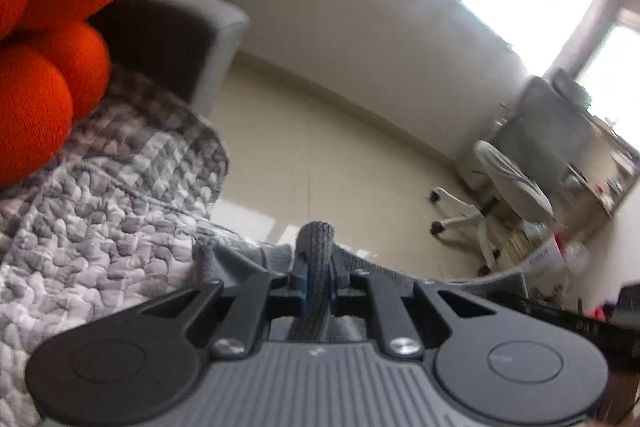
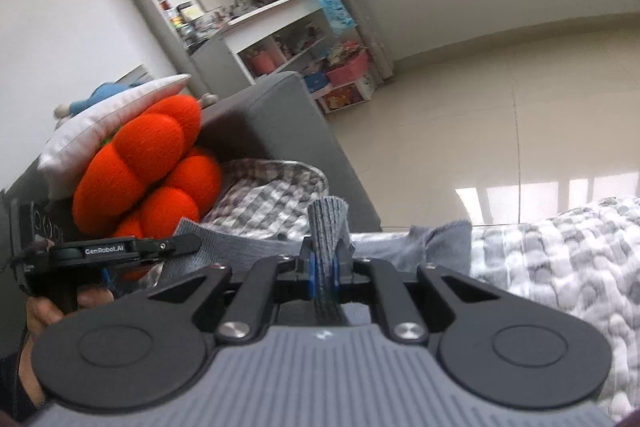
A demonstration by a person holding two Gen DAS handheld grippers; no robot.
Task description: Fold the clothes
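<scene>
My left gripper (image 1: 316, 273) is shut on a bunched fold of a grey ribbed garment (image 1: 316, 239) that sticks up between the fingers. My right gripper (image 2: 325, 269) is shut on another bunched fold of the same grey ribbed garment (image 2: 326, 223). The cloth stretches flat between the two grippers, a band of it (image 2: 224, 245) running left toward the left gripper's body (image 2: 120, 251), which shows at the left of the right wrist view with a hand under it. The garment is held up above a grey-and-white quilted blanket (image 1: 92, 219).
An orange knotted cushion (image 2: 148, 163) and a white pillow (image 2: 104, 119) lean against a grey sofa arm (image 2: 280, 131). The quilted blanket (image 2: 560, 259) covers the seat. Beige floor (image 1: 340, 155), a white office chair (image 1: 500, 195) and bookshelves (image 2: 240, 7) lie beyond.
</scene>
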